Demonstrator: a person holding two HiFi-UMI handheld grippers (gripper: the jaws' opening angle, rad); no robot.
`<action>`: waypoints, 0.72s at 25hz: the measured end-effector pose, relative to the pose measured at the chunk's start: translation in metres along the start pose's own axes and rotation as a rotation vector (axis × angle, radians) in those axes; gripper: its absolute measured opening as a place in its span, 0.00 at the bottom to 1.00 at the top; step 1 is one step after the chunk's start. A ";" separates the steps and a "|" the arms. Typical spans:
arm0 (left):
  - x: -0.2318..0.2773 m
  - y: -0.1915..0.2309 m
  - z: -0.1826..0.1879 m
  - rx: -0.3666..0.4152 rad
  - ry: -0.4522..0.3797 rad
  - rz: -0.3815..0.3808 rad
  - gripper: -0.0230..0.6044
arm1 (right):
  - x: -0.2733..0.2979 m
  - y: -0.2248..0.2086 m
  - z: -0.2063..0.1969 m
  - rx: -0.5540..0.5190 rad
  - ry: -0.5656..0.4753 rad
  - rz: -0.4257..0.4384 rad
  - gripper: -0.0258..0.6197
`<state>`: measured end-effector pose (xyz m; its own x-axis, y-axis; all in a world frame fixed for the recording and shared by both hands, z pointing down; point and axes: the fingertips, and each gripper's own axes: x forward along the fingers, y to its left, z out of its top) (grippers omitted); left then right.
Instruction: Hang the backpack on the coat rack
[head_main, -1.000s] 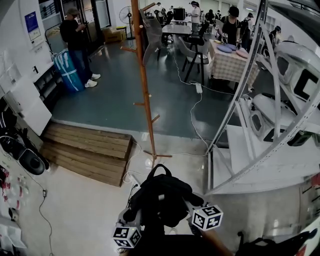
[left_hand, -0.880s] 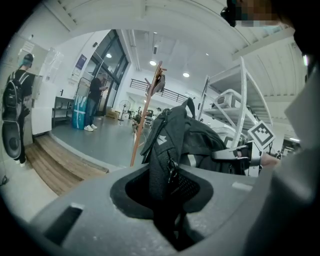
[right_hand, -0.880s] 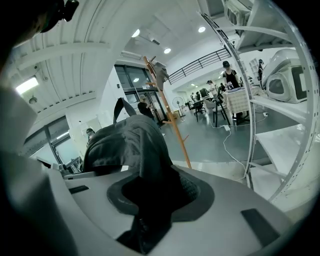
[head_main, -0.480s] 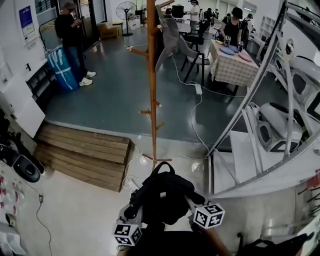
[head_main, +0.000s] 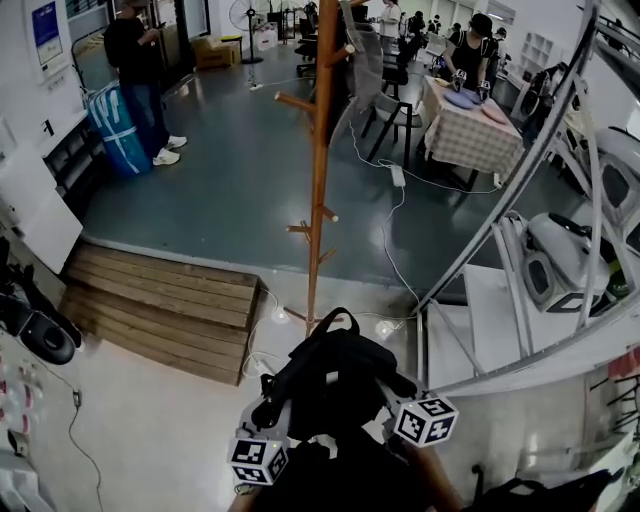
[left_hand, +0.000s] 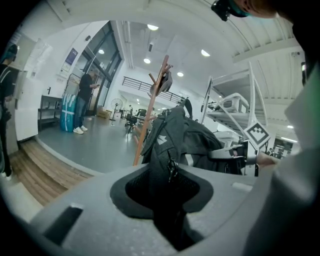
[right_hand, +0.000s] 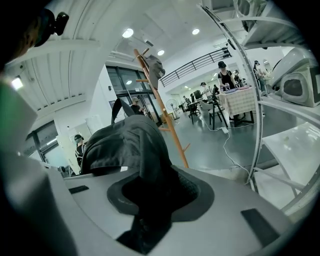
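Grey floor (head_main: 230, 180), wooden platform (head_main: 165, 310)

The backpack (head_main: 330, 385) low in the centre of the head view is black. The coat rack (head_main: 320, 200) above it is orange-brown wood. The marker cubes (head_main: 424, 420) beside the backpack are white with black square patterns. At upper right a tablecloth (head_main: 470, 135) is pale and checked; at upper left a bag (head_main: 110, 128) is blue with white stripes. The floor (head_main: 220, 190) is dark blue-grey, the plank platform (head_main: 170, 305) brown.
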<state>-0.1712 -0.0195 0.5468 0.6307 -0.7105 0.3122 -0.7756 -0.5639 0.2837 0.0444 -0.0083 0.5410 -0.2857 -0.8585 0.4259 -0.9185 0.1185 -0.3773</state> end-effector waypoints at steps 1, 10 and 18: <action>0.005 0.004 0.002 -0.002 -0.011 0.001 0.18 | 0.006 0.000 0.004 -0.002 0.000 0.002 0.20; 0.047 0.026 0.020 -0.020 -0.028 0.060 0.18 | 0.063 -0.018 0.034 -0.022 0.025 0.063 0.20; 0.085 0.037 0.040 -0.039 -0.034 0.131 0.18 | 0.106 -0.038 0.064 -0.037 0.037 0.134 0.20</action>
<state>-0.1472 -0.1176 0.5479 0.5222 -0.7914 0.3178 -0.8493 -0.4491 0.2775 0.0669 -0.1360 0.5476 -0.4157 -0.8149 0.4039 -0.8807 0.2499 -0.4023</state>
